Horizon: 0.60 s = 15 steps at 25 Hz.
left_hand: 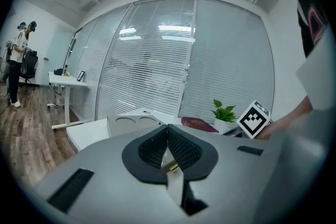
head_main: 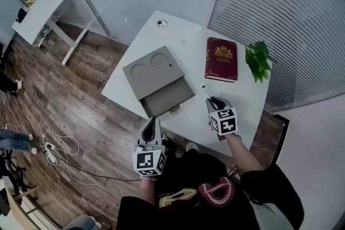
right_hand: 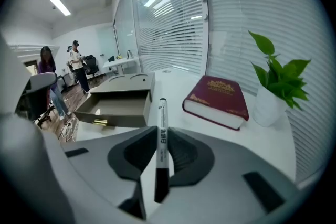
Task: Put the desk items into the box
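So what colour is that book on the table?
The book is dark red with gold print, clearest in the head view.

One grey box (head_main: 153,75), one red book (head_main: 221,58), one potted plant (head_main: 257,60), one marker (right_hand: 161,134), two white desks (head_main: 186,35) (head_main: 38,16).

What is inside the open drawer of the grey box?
Only the bare floor of the drawer shows; nothing lies in the pulled-out part. Anything further in, under the top of the box, is covered.
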Tool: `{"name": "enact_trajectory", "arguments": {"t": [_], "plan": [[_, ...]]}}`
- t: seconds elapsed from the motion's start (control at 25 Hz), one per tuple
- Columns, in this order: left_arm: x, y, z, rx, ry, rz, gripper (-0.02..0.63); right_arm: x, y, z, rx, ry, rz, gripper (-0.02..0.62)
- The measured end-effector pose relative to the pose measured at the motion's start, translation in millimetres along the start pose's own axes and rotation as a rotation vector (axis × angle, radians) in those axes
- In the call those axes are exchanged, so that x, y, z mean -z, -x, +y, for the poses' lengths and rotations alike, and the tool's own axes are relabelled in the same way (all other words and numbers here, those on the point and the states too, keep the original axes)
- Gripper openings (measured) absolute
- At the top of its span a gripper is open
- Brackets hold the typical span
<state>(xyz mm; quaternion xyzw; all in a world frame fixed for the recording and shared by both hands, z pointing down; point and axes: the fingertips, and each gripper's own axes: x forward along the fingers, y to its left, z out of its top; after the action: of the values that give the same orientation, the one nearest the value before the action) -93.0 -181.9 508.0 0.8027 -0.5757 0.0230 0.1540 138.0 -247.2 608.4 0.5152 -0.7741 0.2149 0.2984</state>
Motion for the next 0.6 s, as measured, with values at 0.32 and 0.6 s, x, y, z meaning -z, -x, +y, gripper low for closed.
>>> {"name": "enact_trajectory", "arguments": {"t": [0.32,0.6], "plan": [[-6,-2,7,0.002,0.007,-0.013,0.017,-50,16,30,-0.087,0.136,-0.099,0.072],[-9,-1,19,-0.003,0.01,-0.017,0.017,-75,19,71,-0.245,0.223,-0.108,0.072]]}}
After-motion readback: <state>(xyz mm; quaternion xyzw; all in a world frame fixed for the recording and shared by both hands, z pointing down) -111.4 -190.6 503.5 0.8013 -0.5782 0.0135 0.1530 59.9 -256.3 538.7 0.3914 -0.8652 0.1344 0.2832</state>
